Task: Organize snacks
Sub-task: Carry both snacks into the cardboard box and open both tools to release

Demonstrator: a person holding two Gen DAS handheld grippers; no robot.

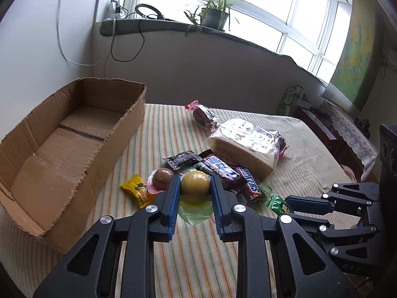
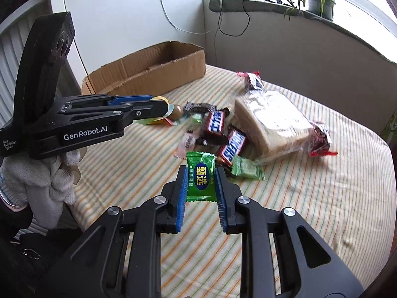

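Left jaws: we see the left gripper (image 1: 194, 193) pinching a yellow jelly cup (image 1: 195, 186), pads pressed on its dome, green foil lid hanging below.
Right jaws: the right gripper (image 2: 201, 183) is clamped on a green candy sachet (image 2: 201, 173), both blue pads against its edges.
Landmark: the cardboard box (image 1: 119, 129) sits open on the striped cloth (image 1: 198, 260), at the left end of it in both views.
Snack pile: right of the box lie a brown jelly cup (image 1: 162, 176), a yellow candy wrapper (image 1: 135, 188), two Snickers bars (image 1: 220, 168) and a bagged bread loaf (image 1: 244, 144).
Step in hand: we judge both picks are made and the carry to the box is due.
Doing it well: we would keep the squeeze steady, clear the near wall of the box before lowering, and send one gripper in at a time so they do not cross.
Risk: the dome is slick; it may squirt out if tilted.
Left view only: the box floor, no snack visible in it.
Right view only: a white-gloved hand (image 2: 44, 178) under the left gripper, and a second green sachet (image 2: 247, 168) beside the bars.
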